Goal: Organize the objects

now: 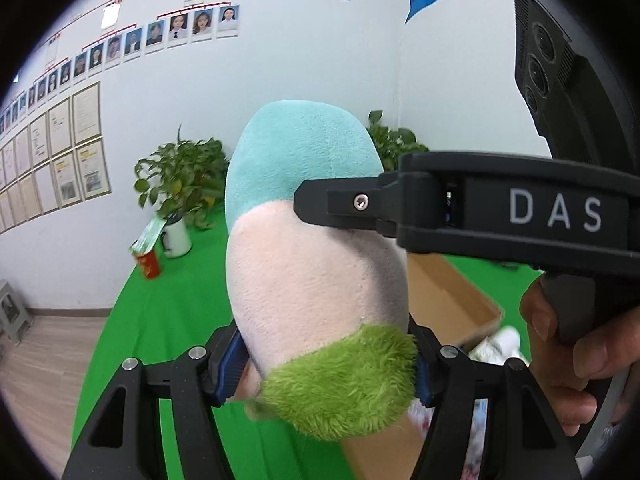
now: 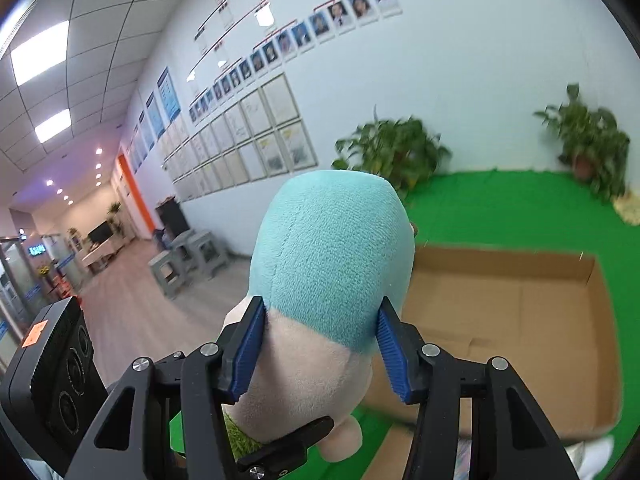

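Observation:
A plush toy [image 1: 316, 264] with a teal top, pale pink middle and fuzzy green base is held up in the air between both grippers. My left gripper [image 1: 326, 364] is shut on its green lower end. My right gripper [image 2: 320, 344] is shut on the toy [image 2: 328, 264] where teal meets pink; it shows side-on in the left wrist view [image 1: 340, 204], its finger pressed on the toy. An open cardboard box [image 2: 520, 320] lies just beyond and below the toy on the green table; in the left wrist view the box [image 1: 452, 300] is mostly hidden.
The green table [image 2: 500, 208] carries two potted plants [image 2: 396, 152] [image 2: 592, 152] at the back by the wall. A white mug [image 1: 176, 236] and a red can [image 1: 150, 264] stand at the back left. White items [image 1: 496, 344] lie by the box. Grey stools [image 2: 188, 260] stand on the floor left.

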